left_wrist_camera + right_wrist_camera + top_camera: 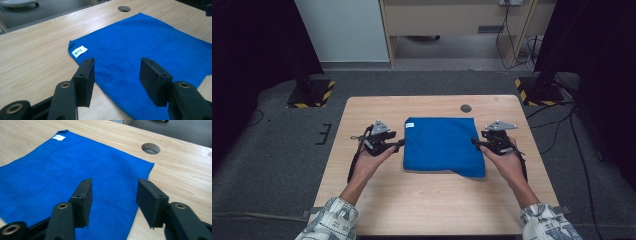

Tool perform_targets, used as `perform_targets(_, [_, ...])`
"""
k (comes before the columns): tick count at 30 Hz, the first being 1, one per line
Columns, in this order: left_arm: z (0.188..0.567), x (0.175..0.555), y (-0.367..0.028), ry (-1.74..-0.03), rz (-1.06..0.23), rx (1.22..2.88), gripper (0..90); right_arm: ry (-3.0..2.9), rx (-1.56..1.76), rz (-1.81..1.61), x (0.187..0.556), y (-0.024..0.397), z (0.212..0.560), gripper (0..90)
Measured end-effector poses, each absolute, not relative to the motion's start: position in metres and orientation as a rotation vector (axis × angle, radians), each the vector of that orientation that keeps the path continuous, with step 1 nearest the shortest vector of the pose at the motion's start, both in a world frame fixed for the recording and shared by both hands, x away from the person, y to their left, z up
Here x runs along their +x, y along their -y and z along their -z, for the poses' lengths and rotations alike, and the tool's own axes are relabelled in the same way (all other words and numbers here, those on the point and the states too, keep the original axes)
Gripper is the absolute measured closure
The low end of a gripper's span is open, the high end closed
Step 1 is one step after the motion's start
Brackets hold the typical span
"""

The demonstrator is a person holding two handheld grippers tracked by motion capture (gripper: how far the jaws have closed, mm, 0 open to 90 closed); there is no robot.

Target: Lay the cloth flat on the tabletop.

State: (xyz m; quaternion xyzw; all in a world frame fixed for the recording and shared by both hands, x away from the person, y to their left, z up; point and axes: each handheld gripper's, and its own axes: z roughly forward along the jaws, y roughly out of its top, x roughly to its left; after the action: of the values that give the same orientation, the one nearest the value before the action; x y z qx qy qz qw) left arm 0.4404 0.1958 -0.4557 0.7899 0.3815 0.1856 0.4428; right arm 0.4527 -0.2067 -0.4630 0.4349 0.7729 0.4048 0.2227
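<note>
A blue cloth point(443, 145) lies flat in the middle of the wooden table point(422, 200), with a small white label point(410, 125) at its far left corner. My left gripper point(401, 143) sits at the cloth's left edge, jaws pointing inward. In the left gripper view its jaws point(116, 75) stand open over the cloth's point(150, 42) near edge, close to the label point(79, 51), with nothing pinched. My right gripper point(474, 141) sits at the right edge. Its jaws point(113, 195) are open above the cloth's point(62, 170) border, and the pads do not press on it.
A round cable hole point(466, 108) is in the table just beyond the cloth. Two stands with yellow-and-black striped bases point(312, 93) point(537, 91) stand on the carpet beyond the table's far corners. Cables trail on the floor at the right.
</note>
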Motion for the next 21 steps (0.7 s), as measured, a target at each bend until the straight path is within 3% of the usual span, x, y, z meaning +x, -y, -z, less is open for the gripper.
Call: perform_targets(21, [0.488, 0.398, -0.208, -0.923, -0.445, 1.997, 54.4, -2.135, 1.227, -1.152, 0.41, 0.23, 0.484, 62.9])
